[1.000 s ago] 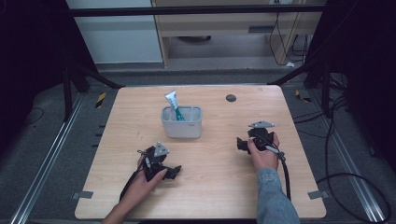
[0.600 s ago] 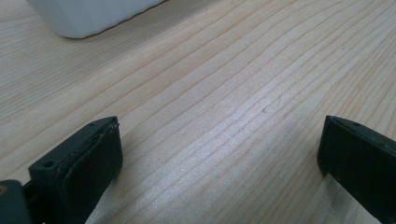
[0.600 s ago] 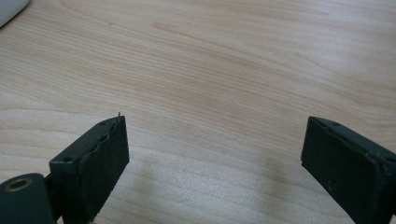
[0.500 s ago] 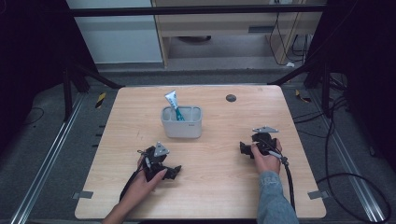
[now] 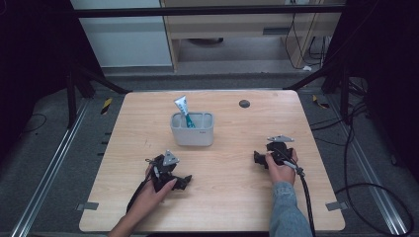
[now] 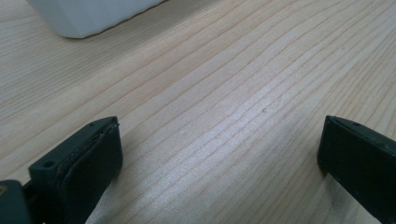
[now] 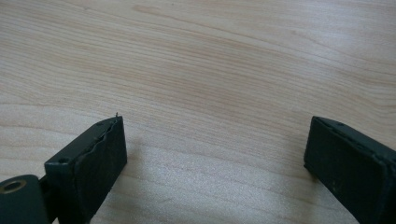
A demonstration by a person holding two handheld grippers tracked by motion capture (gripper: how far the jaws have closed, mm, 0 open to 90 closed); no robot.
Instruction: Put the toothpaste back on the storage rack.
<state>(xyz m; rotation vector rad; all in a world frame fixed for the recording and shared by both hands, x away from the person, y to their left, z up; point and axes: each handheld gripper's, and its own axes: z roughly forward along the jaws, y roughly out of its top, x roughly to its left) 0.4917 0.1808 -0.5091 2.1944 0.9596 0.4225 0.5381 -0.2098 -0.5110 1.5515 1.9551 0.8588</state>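
Table (image 5: 232,207): pale wood with long straight grain, rounded corners; the gripper views bring out fine streaks and a soft sheen that the high view flattens.
Holder (image 5: 192,130): white, boxy with rounded edges, two compartments, matte plastic look; stands a little left of centre, nearer the far edge. In the left gripper view only its smooth lower wall (image 6: 88,16) shows, at the top left.
Left gripper (image 5: 182,181): black, angular, with a grey three-cornered plate; rests near the front edge, left of centre, well apart from the holder. Jaws spread wide over bare wood, nothing between them (image 6: 219,154).
Right gripper (image 5: 258,159): black, cable trailing toward the front edge; sits toward the right edge. Jaws spread wide, blocky pads with rough seams, nothing but wood between (image 7: 215,154).
Tube (image 5: 183,109): flat, white and teal, leaning leftward out of the holder's left compartment.
Disc (image 5: 244,103): small, dark, round, near the far edge.
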